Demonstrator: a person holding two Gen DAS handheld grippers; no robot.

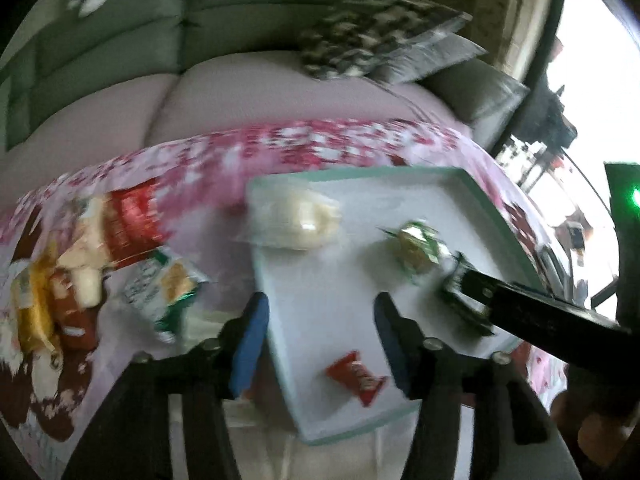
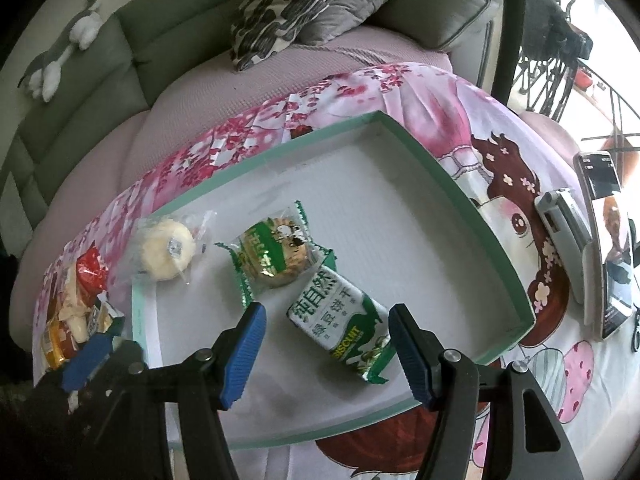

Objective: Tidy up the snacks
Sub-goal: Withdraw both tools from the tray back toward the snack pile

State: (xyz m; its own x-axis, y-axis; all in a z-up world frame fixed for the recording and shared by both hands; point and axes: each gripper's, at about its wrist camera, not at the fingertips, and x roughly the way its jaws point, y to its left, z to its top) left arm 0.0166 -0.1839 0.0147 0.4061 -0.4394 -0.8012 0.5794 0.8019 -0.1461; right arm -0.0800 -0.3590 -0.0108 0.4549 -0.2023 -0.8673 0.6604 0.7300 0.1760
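1. A grey-green sofa (image 2: 132,44) with a pink seat cover runs behind everything, and a black-and-white patterned cushion (image 2: 288,4) leans on it beyond the tray.
2. A pink cartoon-print cloth (image 2: 480,128) lies over the seat under the tray.
3. The shallow white tray (image 2: 400,200) with a mint-green rim is the landmark – it sits on the cloth.
4. A loose heap of snack packets (image 1: 72,264) lies on the cloth just off the tray's left edge.
5. The right gripper (image 2: 326,344) hangs over the tray's near part, jaws apart, with the green-and-white biscuit packet (image 2: 340,332) lying on the tray floor between them; the pads do not press it.
6. The left gripper (image 1: 318,320) stands over the tray's near left corner, jaws apart and empty.
7. In the tray: a wrapped pale bun (image 2: 166,254) at the left, a round green-wrapped cookie (image 2: 276,256) beside it – and a small red candy (image 1: 356,376) near the front edge.
8. A phone (image 2: 608,240) lies on the cloth off the tray's right side.
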